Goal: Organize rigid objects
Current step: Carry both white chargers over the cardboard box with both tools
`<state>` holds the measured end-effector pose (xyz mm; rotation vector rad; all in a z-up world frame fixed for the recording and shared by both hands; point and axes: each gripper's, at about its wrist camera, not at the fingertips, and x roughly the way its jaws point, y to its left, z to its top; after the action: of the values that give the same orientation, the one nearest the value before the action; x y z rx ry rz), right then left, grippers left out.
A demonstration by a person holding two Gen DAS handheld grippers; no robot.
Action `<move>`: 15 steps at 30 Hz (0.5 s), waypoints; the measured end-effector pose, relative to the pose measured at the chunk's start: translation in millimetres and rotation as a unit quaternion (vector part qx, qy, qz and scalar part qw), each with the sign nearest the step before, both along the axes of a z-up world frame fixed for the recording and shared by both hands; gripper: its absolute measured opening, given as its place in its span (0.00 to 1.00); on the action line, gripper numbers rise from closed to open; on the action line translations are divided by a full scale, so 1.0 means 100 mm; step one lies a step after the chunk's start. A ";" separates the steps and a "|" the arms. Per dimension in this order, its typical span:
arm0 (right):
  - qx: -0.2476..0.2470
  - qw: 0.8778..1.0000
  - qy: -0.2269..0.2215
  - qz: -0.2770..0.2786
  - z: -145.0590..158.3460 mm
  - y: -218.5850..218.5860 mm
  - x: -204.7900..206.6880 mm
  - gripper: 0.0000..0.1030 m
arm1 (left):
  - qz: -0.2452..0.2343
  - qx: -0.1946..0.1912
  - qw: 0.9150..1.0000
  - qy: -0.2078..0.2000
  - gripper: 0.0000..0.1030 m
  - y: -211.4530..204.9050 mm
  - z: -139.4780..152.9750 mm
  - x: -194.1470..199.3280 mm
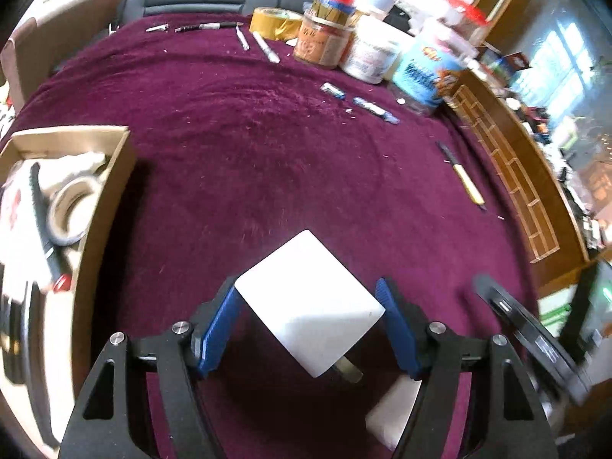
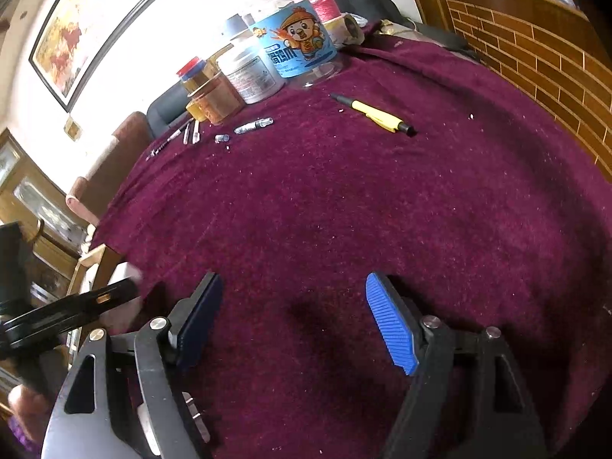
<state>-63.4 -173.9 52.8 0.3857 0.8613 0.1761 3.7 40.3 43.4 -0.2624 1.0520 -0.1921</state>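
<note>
A white plug block [image 1: 306,298] with a metal prong underneath sits corner to corner between the blue pads of my left gripper [image 1: 310,313], which is shut on it above the maroon cloth [image 1: 248,160]. Its shadow falls on the cloth below. A cardboard box [image 1: 114,191] at the left holds a tape roll [image 1: 70,210] and other items. My right gripper [image 2: 294,321] is open over bare cloth with nothing between its fingers. A yellow pen [image 2: 376,114] lies ahead of it, also in the left wrist view as the yellow pen [image 1: 464,179].
Jars and tubs [image 1: 367,57] crowd the far edge beside a yellow tape roll [image 1: 273,23]. Several pens [image 1: 264,46] and small metal pieces [image 2: 254,126] lie on the cloth. Another white piece [image 1: 394,413] lies under my left gripper's right finger. A brick-pattern wall [image 2: 535,57] runs along the right.
</note>
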 end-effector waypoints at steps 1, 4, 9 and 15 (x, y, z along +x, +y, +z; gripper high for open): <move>-0.006 1.000 -0.001 0.002 0.00 0.02 0.00 0.77 | -0.004 -0.005 1.000 -0.008 0.64 0.03 0.05 -0.10; -0.023 1.000 -0.003 0.004 0.00 0.06 0.00 0.78 | -0.009 -0.014 0.999 -0.034 0.64 0.14 0.20 -0.41; -0.053 0.999 0.005 0.004 0.01 0.14 0.00 0.78 | -0.015 -0.021 0.997 -0.069 0.64 0.38 0.40 -0.85; -0.065 0.991 0.012 0.120 0.13 0.66 -0.36 0.78 | 0.004 -0.022 0.996 -0.082 0.64 0.85 0.47 -1.18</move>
<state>-99.6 -108.2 65.9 0.1609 0.9363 0.3370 -114.0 124.9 90.9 -0.2867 0.8854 -0.2266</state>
